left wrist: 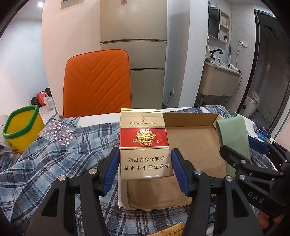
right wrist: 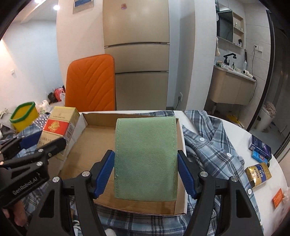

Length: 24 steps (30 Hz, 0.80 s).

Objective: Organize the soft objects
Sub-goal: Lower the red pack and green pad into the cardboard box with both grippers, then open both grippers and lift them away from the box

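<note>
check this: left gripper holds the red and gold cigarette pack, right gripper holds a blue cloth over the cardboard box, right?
Not quite: the cloth in the right gripper is green, not blue, as the right wrist view shows. The rest stands: the left gripper holds the cigarette pack, over the cardboard box.

Even indoor light from ceiling spotlights (left wrist: 40,4); sharp focus, soft shadows; fisheye bending, dark vignette corners.
</note>
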Each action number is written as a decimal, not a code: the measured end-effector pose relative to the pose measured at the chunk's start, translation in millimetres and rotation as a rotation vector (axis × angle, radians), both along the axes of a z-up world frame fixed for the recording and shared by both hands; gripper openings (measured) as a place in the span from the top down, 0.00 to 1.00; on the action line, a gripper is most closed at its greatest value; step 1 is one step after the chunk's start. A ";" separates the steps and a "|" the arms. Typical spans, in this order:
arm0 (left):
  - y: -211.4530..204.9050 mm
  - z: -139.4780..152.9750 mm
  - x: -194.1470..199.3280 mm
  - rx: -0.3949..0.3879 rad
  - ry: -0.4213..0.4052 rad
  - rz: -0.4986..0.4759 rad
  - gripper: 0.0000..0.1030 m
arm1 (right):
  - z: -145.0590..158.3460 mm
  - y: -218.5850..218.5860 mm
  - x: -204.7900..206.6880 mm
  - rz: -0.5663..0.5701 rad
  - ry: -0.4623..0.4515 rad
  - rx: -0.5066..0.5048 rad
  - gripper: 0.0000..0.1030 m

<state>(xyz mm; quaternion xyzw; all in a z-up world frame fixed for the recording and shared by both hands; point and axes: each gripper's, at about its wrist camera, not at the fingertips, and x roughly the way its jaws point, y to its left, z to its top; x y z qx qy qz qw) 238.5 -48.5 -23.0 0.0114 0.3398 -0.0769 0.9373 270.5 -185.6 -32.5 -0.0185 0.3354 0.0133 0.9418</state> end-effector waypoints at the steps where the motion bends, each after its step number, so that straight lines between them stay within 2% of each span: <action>1: -1.2 -0.1 -0.6 0.001 0.002 -0.003 0.45 | -1.2 0.1 0.5 0.002 0.002 -0.003 0.31; 7: 0.1 1.1 -1.0 -0.004 -0.009 0.007 0.44 | -1.9 -1.5 0.8 -0.005 0.000 0.003 0.31; 9: 0.9 1.6 -1.4 -0.008 -0.013 0.011 0.36 | -2.5 -3.5 1.1 -0.005 0.003 0.019 0.31; 14: 2.4 4.5 -2.4 0.002 -0.021 0.024 0.33 | -1.9 -6.6 2.2 -0.013 0.007 0.028 0.29; 16: 3.2 7.1 -4.1 -0.004 -0.033 0.022 0.33 | 0.2 -6.7 0.5 -0.018 -0.008 0.024 0.20; 24: 1.8 22.9 -13.4 0.013 -0.067 0.033 0.33 | 12.4 -8.5 -6.8 -0.023 -0.049 0.027 0.20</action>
